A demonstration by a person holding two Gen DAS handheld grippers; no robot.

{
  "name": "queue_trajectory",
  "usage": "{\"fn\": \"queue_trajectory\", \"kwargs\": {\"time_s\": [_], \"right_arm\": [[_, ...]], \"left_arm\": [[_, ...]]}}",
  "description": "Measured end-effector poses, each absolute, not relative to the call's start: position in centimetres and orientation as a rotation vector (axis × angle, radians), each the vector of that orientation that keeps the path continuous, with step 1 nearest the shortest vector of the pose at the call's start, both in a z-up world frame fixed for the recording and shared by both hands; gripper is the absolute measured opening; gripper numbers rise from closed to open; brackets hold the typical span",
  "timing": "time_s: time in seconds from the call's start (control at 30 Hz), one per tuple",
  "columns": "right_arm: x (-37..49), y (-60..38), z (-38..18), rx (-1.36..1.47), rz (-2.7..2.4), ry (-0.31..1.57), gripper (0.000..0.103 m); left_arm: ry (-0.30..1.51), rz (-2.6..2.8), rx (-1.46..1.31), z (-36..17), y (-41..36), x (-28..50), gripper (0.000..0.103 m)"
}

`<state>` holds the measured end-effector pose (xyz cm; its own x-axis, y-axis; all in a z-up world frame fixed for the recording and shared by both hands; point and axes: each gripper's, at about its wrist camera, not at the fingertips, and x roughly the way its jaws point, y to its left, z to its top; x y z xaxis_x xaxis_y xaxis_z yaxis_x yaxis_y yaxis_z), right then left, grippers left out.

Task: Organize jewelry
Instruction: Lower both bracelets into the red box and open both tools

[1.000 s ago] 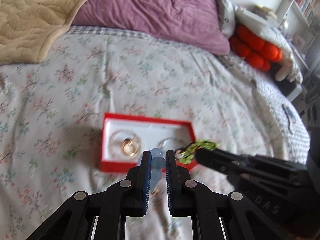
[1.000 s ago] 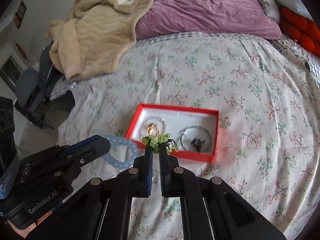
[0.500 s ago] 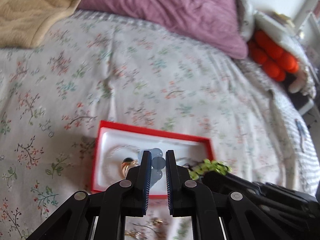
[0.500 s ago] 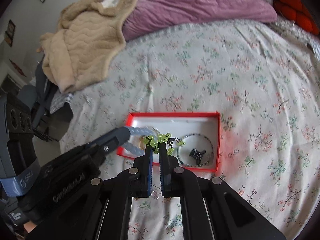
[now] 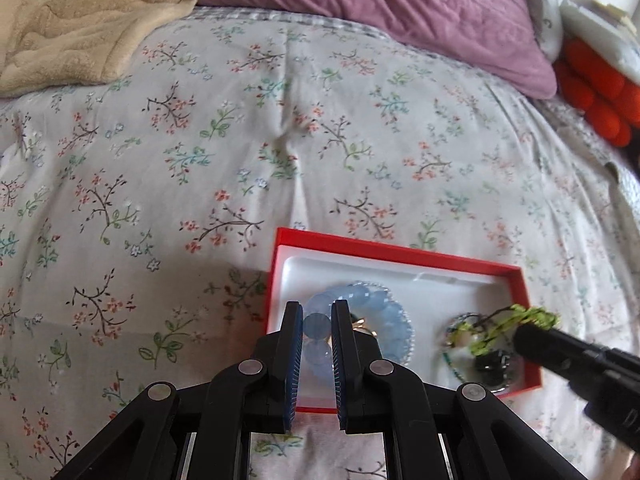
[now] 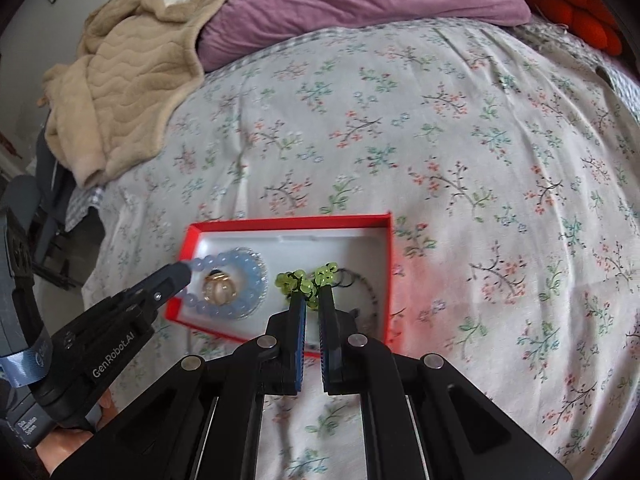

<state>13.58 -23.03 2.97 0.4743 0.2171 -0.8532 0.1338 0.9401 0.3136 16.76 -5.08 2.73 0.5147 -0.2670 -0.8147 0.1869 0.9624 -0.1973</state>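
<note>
Left and right wrist views. The red box [image 5: 394, 254], a shallow tray with a white lining, lay on the bed [image 5: 160, 184] toward its near edge. The left gripper [image 5: 317, 322] was clamped on the blue bracelet [image 5: 390, 320], a ring of translucent pale-blue round beads that lay over the left half of the box; one bead sat pinched between its pads. Inside the ring lay a gold ring [image 6: 218, 286] with a pale stone. The right gripper [image 6: 313, 294] was clenched on the green bracelet [image 6: 306, 280], a strand of small yellow-green beads on dark cord, held over the right half of the box. Beneath it lay a dark beaded necklace [image 6: 370, 292], its details blurred. The bedsheet was off-white, printed with small red, green and blue flower sprigs. Along the far edge of the bed lay a purple pillow [image 5: 400, 4], with a beige quilted blanket [image 5: 80, 20] at the far left corner and an orange cushion [image 5: 600, 92] at the far right.
</note>
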Motion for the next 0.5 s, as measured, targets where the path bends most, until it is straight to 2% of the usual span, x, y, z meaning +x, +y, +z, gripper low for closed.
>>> {"fn": "queue_trajectory", "kwargs": {"time_s": [0.17, 0.4, 0.47, 0.5], "right_arm": [[13.8, -24.1, 2.8, 0.35, 0.017, 1.07, 0.006], [14.0, -24.5, 3.2, 0.31, 0.008, 1.045, 0.008], [14.0, -24.5, 3.5, 0.316, 0.026, 1.046, 0.013], [13.8, -24.5, 3.7, 0.32, 0.036, 1.043, 0.022]], "left_arm": [[0.974, -0.263, -0.053, 3.1, -5.3, 16.4, 0.012], [0.946, -0.247, -0.002, 3.8, -5.3, 15.6, 0.033], [0.94, -0.244, 0.011, 4.1, -5.2, 15.3, 0.041], [0.936, -0.243, 0.013, 4.2, -5.1, 15.1, 0.045]]}}
